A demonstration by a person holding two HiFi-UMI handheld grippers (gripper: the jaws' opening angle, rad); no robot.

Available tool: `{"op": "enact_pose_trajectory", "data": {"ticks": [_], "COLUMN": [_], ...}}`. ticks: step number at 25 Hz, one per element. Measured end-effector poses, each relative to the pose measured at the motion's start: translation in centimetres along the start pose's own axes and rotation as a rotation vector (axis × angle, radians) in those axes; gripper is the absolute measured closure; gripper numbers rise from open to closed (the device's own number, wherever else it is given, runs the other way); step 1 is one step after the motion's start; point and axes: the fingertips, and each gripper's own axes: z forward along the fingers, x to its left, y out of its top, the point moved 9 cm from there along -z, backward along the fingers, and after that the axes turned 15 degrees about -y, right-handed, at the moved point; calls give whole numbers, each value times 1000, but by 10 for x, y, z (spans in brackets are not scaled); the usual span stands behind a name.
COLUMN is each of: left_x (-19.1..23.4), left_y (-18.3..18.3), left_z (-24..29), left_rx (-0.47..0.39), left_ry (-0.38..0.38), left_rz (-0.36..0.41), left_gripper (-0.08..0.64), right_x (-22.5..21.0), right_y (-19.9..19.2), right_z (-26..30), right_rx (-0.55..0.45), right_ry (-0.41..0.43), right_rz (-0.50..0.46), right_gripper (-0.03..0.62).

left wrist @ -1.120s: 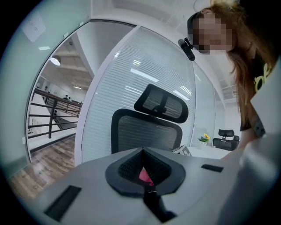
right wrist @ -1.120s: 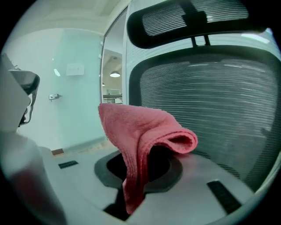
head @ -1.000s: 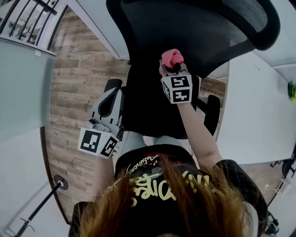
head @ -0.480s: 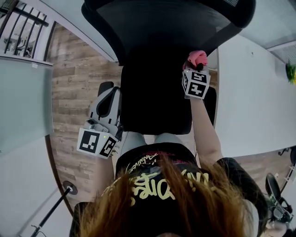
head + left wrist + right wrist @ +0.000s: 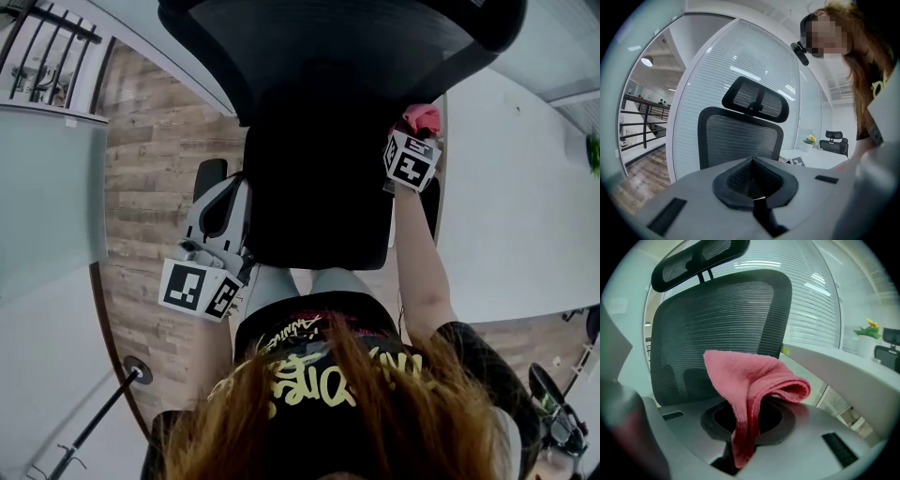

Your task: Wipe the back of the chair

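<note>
Chair back [image 5: 722, 319] seems mid-wipe near its right edge; right claw [image 5: 740, 446] clamps the pink cloth [image 5: 750, 385], left claw [image 5: 752, 187] closed on nothing. Next: press, sweep across

The office chair [image 5: 319, 187] fills the middle. To its right a white desk [image 5: 506, 206] stands close, leaving only a narrow gap beside the mesh backrest [image 5: 347, 47]. The right gripper [image 5: 418, 131], clamped on a pink cloth [image 5: 422, 116], sits in that gap. Left of the chair, bare wood floor [image 5: 150, 178] lies open as far as the glass partition [image 5: 47, 197], with only the armrest [image 5: 208, 176] jutting into that side.
</note>
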Motion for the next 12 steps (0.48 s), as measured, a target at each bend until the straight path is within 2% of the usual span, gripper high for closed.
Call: {"op": "enact_pose_trajectory", "data": {"ticks": [12], "left_x": [3], "left_y": [-28], "left_z": [-3], "left_rx": [21], "left_ry": [11], "left_rz": [-40], "left_gripper": [568], "right_x": [12], "right_y": [-8], "right_z": [2], "right_rx": [-68], "right_ry": [-28], "right_rz": [8], "right_gripper": [528]}}
